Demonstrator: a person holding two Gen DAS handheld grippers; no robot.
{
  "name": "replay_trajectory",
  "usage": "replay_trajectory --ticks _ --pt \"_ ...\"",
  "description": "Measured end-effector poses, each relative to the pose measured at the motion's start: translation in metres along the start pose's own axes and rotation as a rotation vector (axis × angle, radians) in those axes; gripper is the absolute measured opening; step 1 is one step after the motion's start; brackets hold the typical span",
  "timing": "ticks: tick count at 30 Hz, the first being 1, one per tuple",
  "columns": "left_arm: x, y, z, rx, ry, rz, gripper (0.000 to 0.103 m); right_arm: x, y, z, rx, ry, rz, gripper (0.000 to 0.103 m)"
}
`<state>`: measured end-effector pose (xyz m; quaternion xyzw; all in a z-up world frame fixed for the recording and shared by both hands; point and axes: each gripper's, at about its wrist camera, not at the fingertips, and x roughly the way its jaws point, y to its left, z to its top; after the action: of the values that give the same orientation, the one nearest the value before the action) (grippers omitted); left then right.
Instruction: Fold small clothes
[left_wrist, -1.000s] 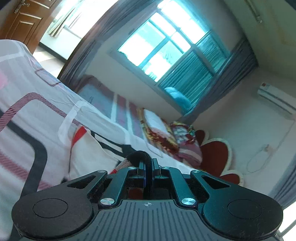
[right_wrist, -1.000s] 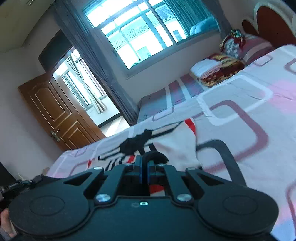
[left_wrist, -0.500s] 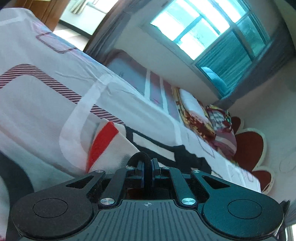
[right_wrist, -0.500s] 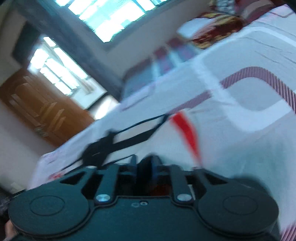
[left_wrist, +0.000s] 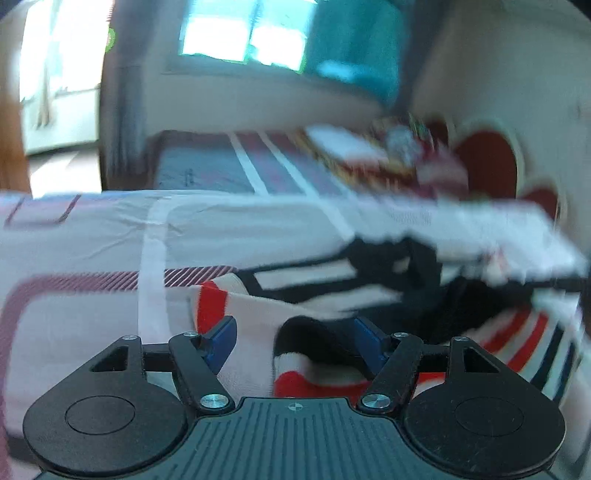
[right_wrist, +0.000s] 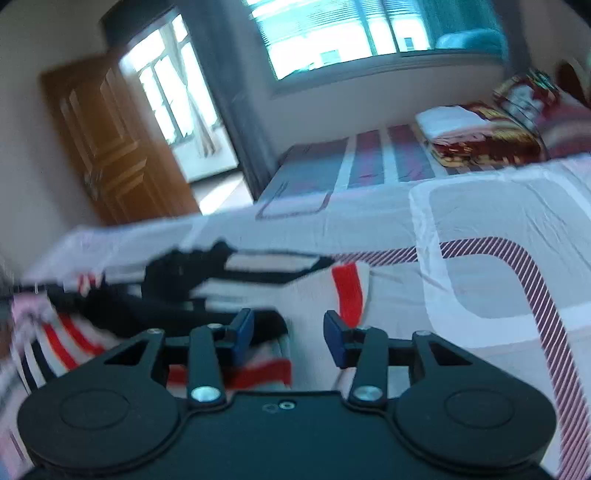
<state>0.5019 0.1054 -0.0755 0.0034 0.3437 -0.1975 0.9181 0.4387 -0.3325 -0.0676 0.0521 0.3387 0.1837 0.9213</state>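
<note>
Both grippers, left gripper (left_wrist: 291, 341) and right gripper (right_wrist: 288, 334), spread and holding nothing, over striped garment (left_wrist: 258, 317) lying on the bedsheet (left_wrist: 74, 236); risk: released fold springs open or shifts.

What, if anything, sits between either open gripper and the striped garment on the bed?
Nothing visible. The left gripper and right gripper are both open directly over the striped garment, which lies on the bedsheet.
</note>
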Motion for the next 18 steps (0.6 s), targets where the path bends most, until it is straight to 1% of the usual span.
replay_trajectory --ticks 2,4,5,6,7,8,10,13,14,15,16,17,18 --pt "0.008 -0.007 0.008 0.087 0.037 -0.016 0.069 0.014 0.01 0.006 -0.102 0.029 -0.026 0.045" --pt "0.006 -0.014 0.011 0.132 0.055 -0.011 0.069 0.028 0.013 0.009 -0.183 0.063 -0.035 0.043" --pt "0.005 -0.016 0.01 0.15 0.064 -0.023 0.069 0.029 0.013 0.009 -0.198 0.069 -0.045 0.043" --pt "0.002 -0.018 0.009 0.167 0.064 -0.034 0.069 0.027 0.013 0.01 -0.198 0.069 -0.036 0.043" --pt "-0.004 -0.019 0.007 0.173 0.066 -0.044 0.067 0.025 0.012 0.01 -0.205 0.072 -0.019 0.043" --pt "-0.009 -0.018 0.004 0.171 0.064 -0.052 0.063 0.023 0.015 0.009 -0.224 0.073 -0.017 0.042" --pt "-0.018 -0.015 -0.003 0.17 0.06 -0.064 0.061 0.021 0.019 0.008 -0.245 0.074 -0.017 0.042" --pt "-0.008 -0.015 -0.006 0.182 0.07 -0.041 0.061 0.019 0.017 0.008 -0.229 0.057 0.002 0.042" --pt "-0.003 -0.017 -0.004 0.192 0.066 -0.003 0.061 0.022 0.016 0.009 -0.222 0.054 0.008 0.042" --pt "0.004 -0.019 -0.002 0.193 0.054 0.056 0.061 0.025 0.016 0.01 -0.216 0.047 0.008 0.041" --pt "0.008 -0.017 0.001 0.157 0.035 0.078 0.061 0.03 0.015 0.011 -0.199 0.032 -0.011 0.041" --pt "0.01 -0.013 0.004 0.095 0.007 0.059 0.061 0.036 0.014 0.013 -0.177 0.019 -0.038 0.042" --pt "0.007 -0.005 0.006 -0.002 -0.037 0.037 0.061 0.04 0.011 0.016 -0.146 0.006 -0.074 0.042"
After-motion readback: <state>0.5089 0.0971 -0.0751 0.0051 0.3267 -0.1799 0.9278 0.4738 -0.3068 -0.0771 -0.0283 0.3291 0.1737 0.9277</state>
